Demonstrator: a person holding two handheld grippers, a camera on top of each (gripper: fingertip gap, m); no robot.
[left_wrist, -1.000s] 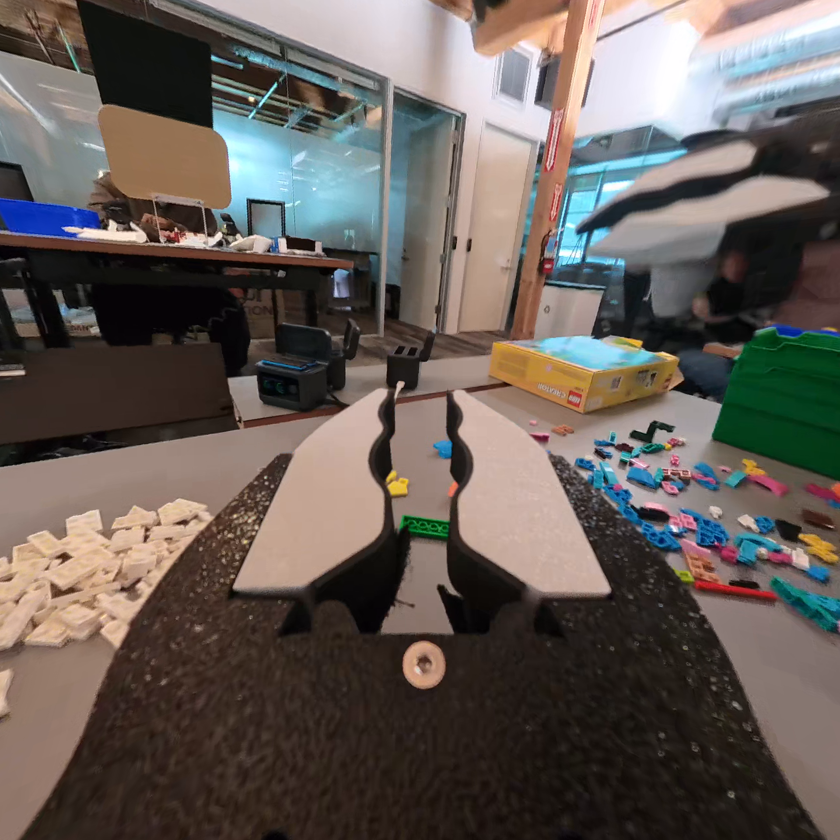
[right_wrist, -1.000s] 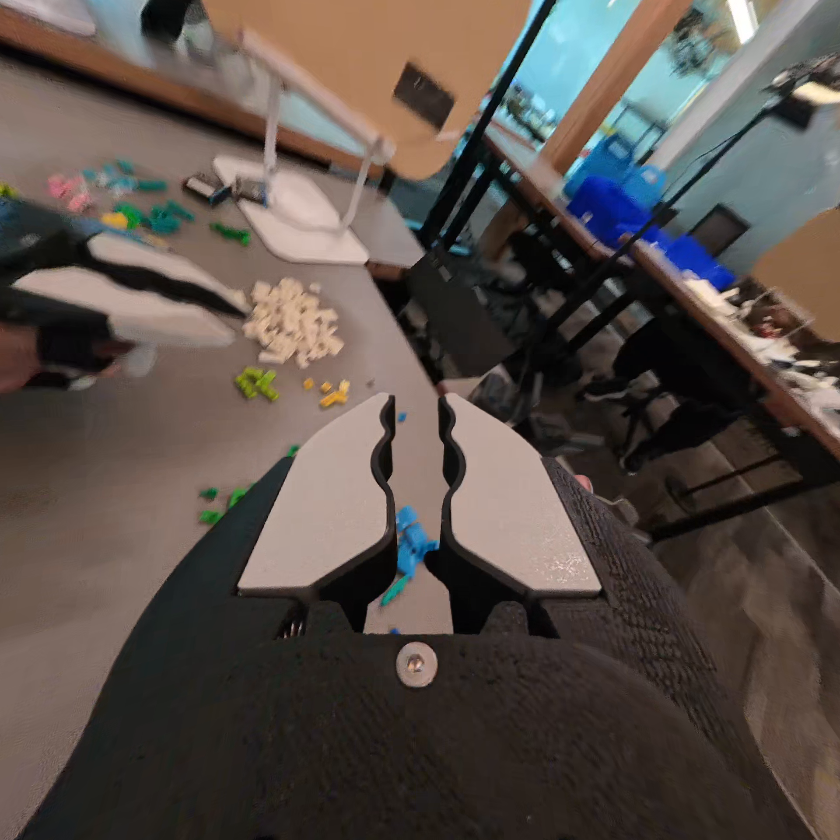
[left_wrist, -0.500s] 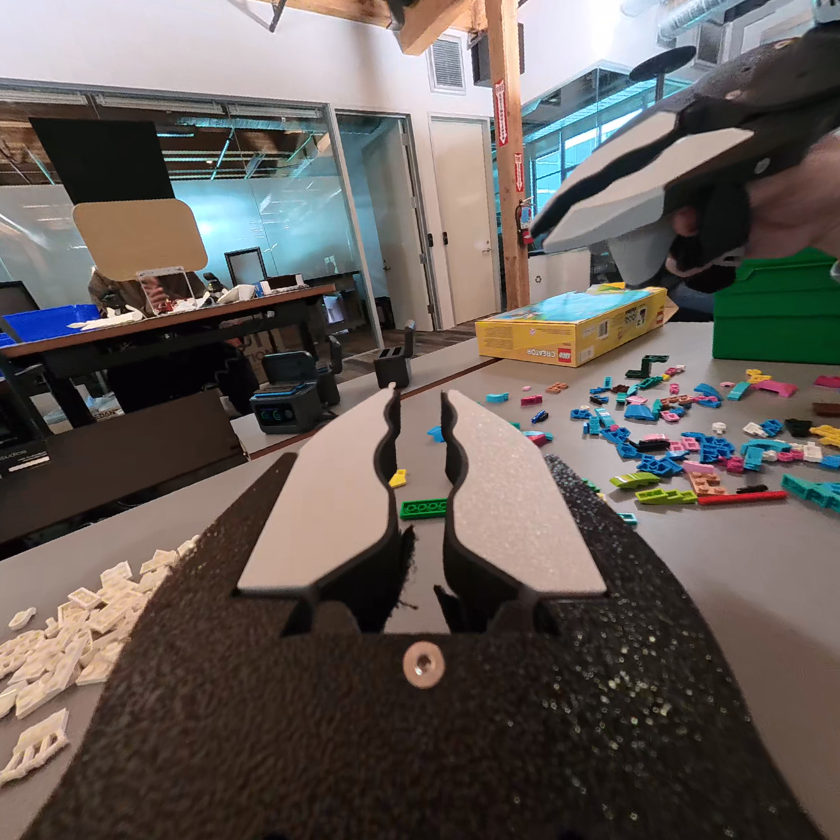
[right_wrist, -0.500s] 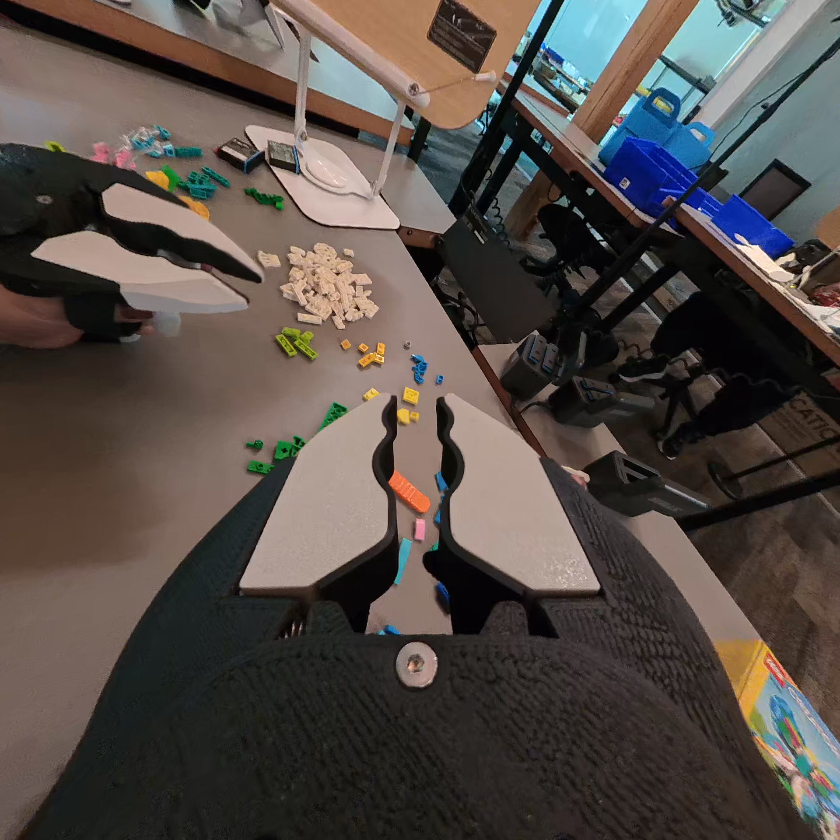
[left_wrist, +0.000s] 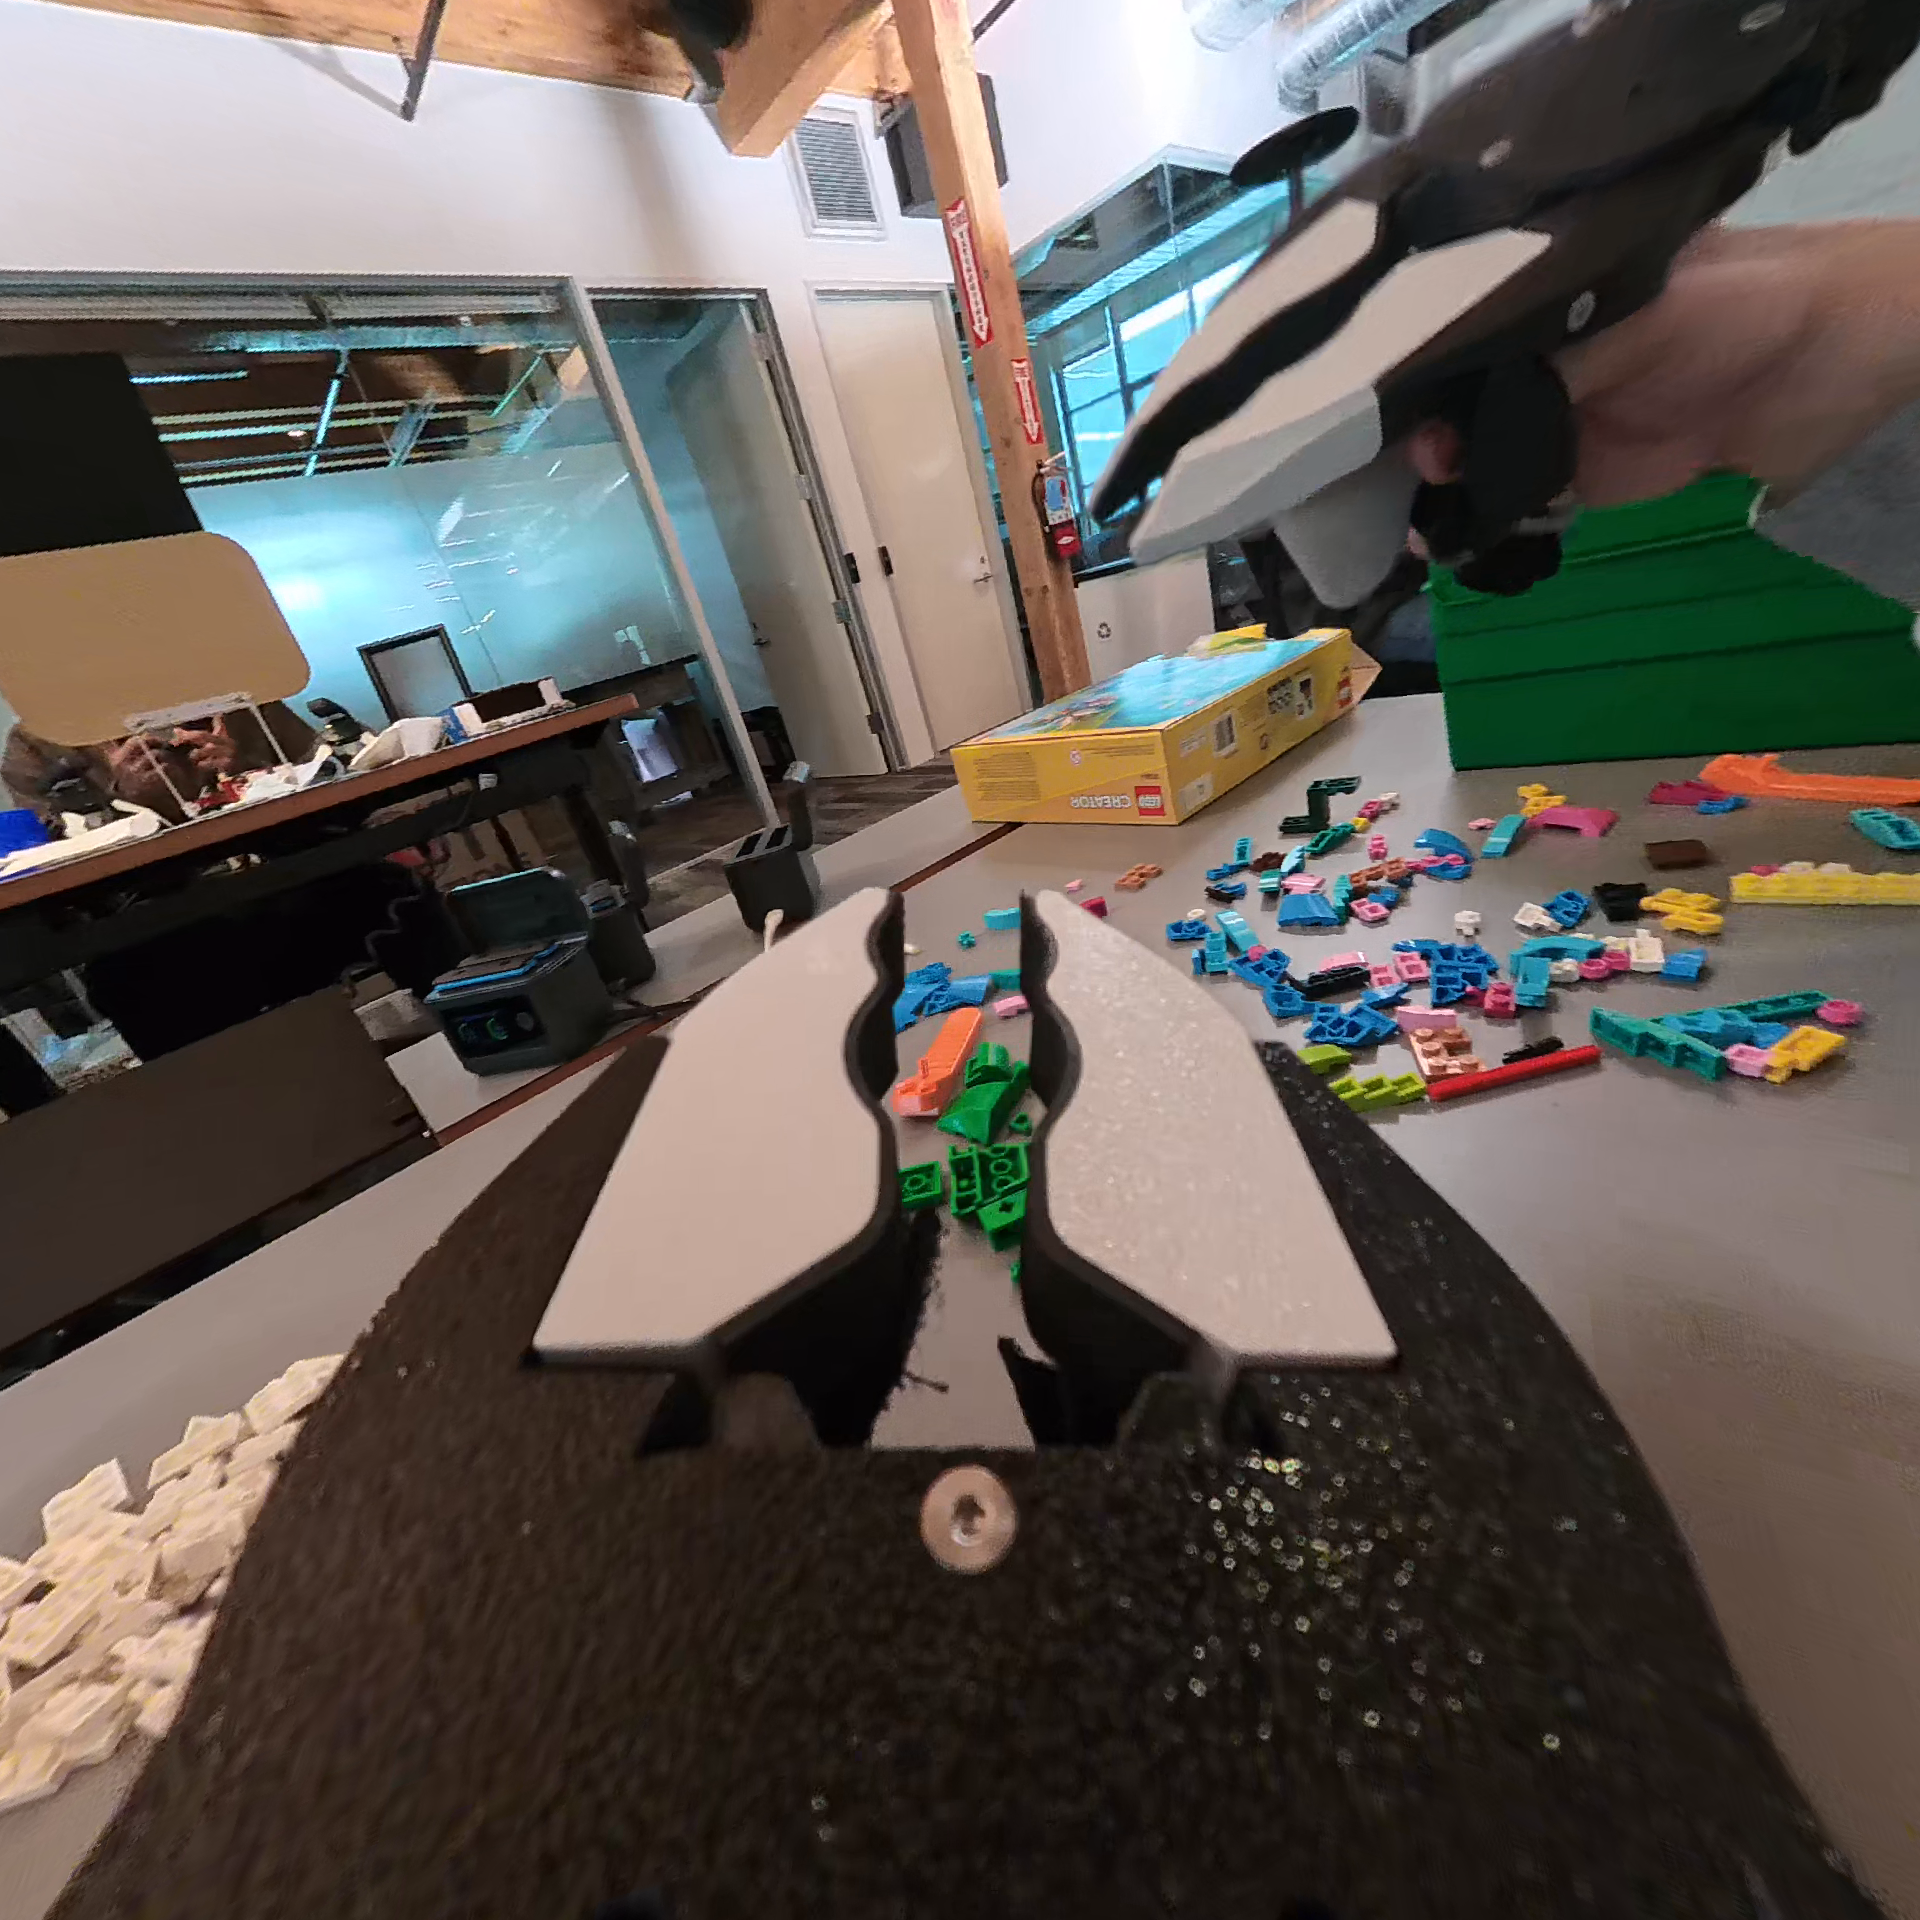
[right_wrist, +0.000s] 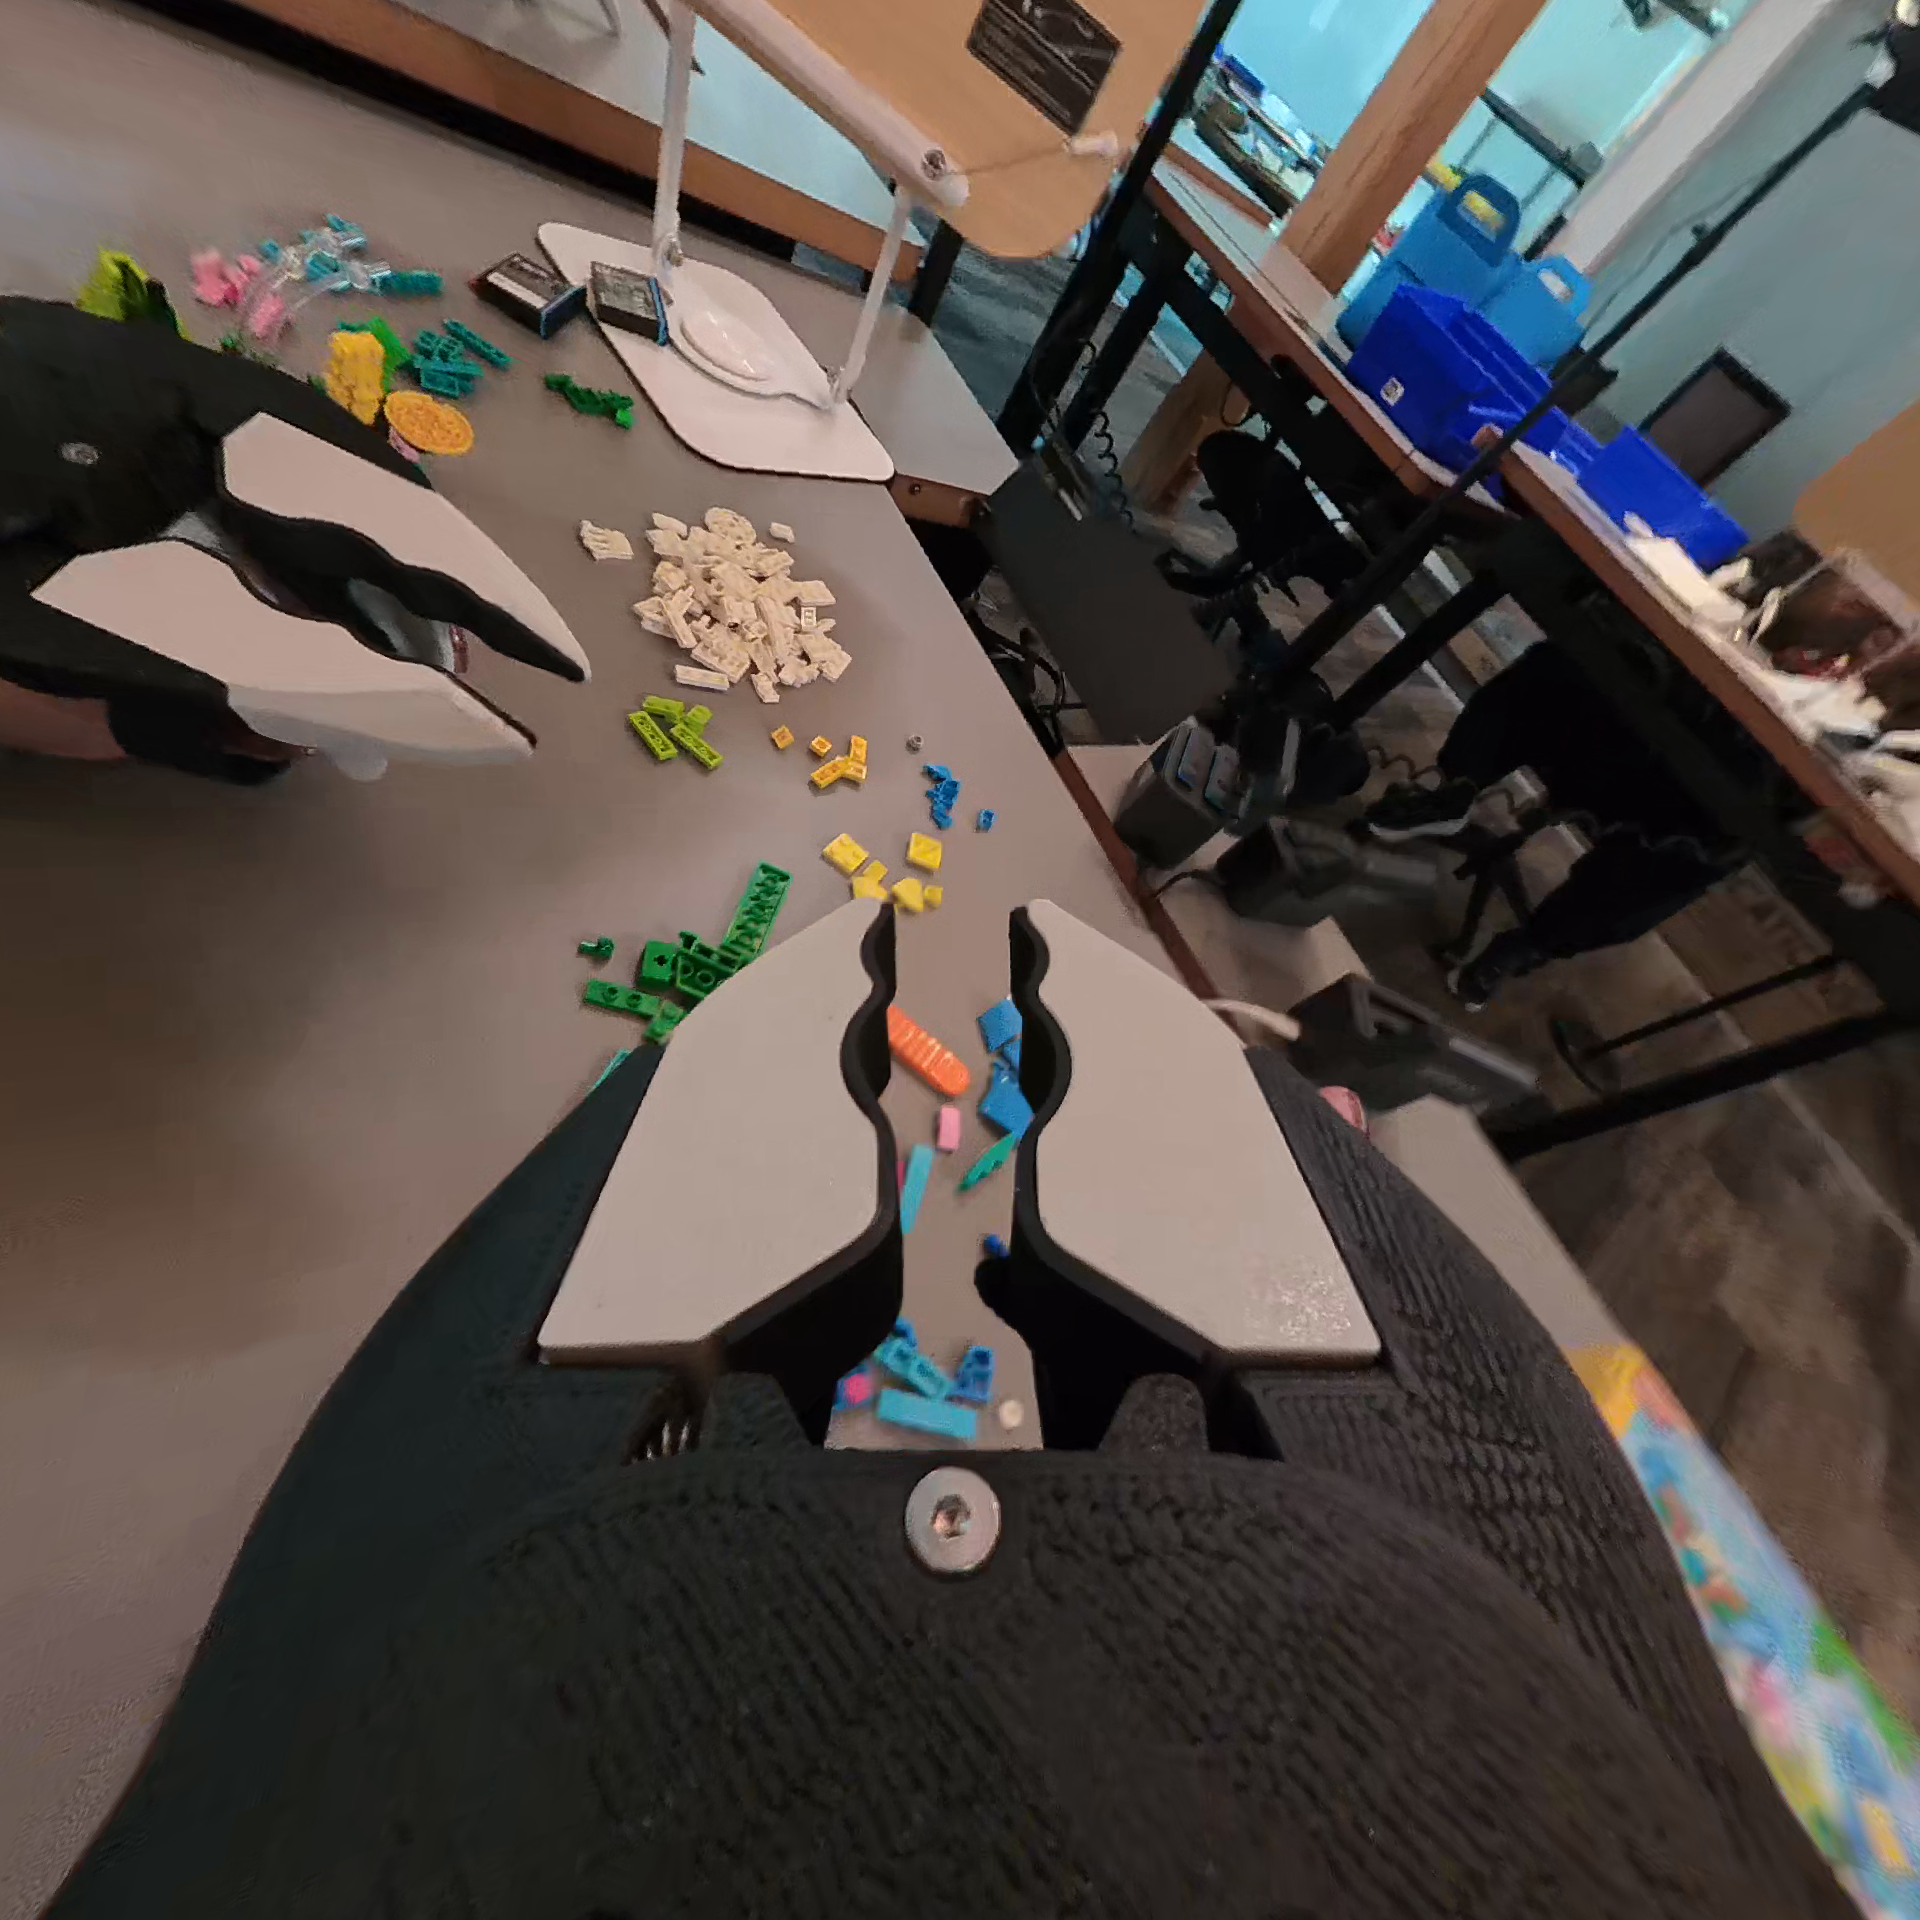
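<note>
My left gripper (left_wrist: 961, 902) is open and empty, hovering over the grey table (left_wrist: 1558, 1247). Seen through its gap, an orange curved piece (left_wrist: 940, 1060), green bricks (left_wrist: 987, 1153) and blue pieces (left_wrist: 935, 987) lie on the table below. My right gripper (right_wrist: 951, 920) is open and empty above the same orange piece (right_wrist: 928, 1049), with blue pieces (right_wrist: 1003, 1070) beside it. The right gripper also shows in the left wrist view (left_wrist: 1117, 520), high at the upper right, held by a hand. The left gripper shows in the right wrist view (right_wrist: 556, 707) at the left, its fingers apart.
A white brick pile (right_wrist: 743, 603), lime (right_wrist: 675, 727), yellow (right_wrist: 883, 862) and green bricks (right_wrist: 686, 956) lie sorted by colour. A mixed spread of bricks (left_wrist: 1455, 966), a yellow box (left_wrist: 1153, 748) and a green bin (left_wrist: 1662, 644) stand to the right. A white lamp base (right_wrist: 748, 395) is beyond; the table edge (right_wrist: 1101, 831) runs close.
Both grippers have moved in over the orange piece and the green and blue bricks. The right gripper has come nearer to the left one. Both have stayed open and empty.
</note>
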